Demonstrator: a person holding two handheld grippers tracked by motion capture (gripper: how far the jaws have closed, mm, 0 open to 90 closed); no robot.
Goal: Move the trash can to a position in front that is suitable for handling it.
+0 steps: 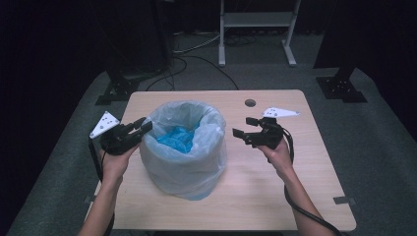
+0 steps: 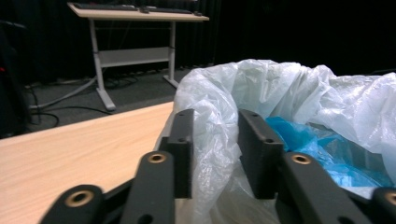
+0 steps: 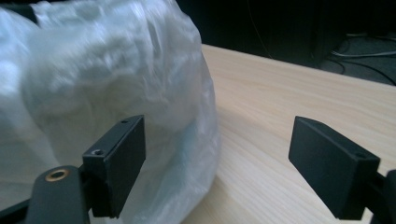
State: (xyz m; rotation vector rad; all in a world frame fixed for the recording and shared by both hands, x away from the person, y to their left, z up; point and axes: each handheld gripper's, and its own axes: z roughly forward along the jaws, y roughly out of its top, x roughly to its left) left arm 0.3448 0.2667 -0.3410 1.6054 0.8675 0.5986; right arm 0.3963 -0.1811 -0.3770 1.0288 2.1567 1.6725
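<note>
A translucent white plastic bag (image 1: 184, 157) stands open at the middle of the wooden table (image 1: 295, 187), with crumpled blue material (image 1: 177, 137) inside. My left gripper (image 1: 144, 127) is at the bag's left rim. In the left gripper view its jaws (image 2: 215, 140) straddle the rim of the bag (image 2: 280, 88), and plastic fills the narrow gap between them; the blue material (image 2: 303, 140) lies just beyond. My right gripper (image 1: 243, 126) hovers open just right of the bag. In the right gripper view its wide-apart jaws (image 3: 217, 154) hold nothing, with the bag (image 3: 93, 70) near the left jaw.
A round dark grommet (image 1: 250, 103) sits in the table's far edge. A white desk frame (image 1: 255, 24) stands on the carpet beyond, and black stand bases (image 1: 118, 88) (image 1: 342, 86) flank the far corners. Bare tabletop (image 3: 280, 93) lies right of the bag.
</note>
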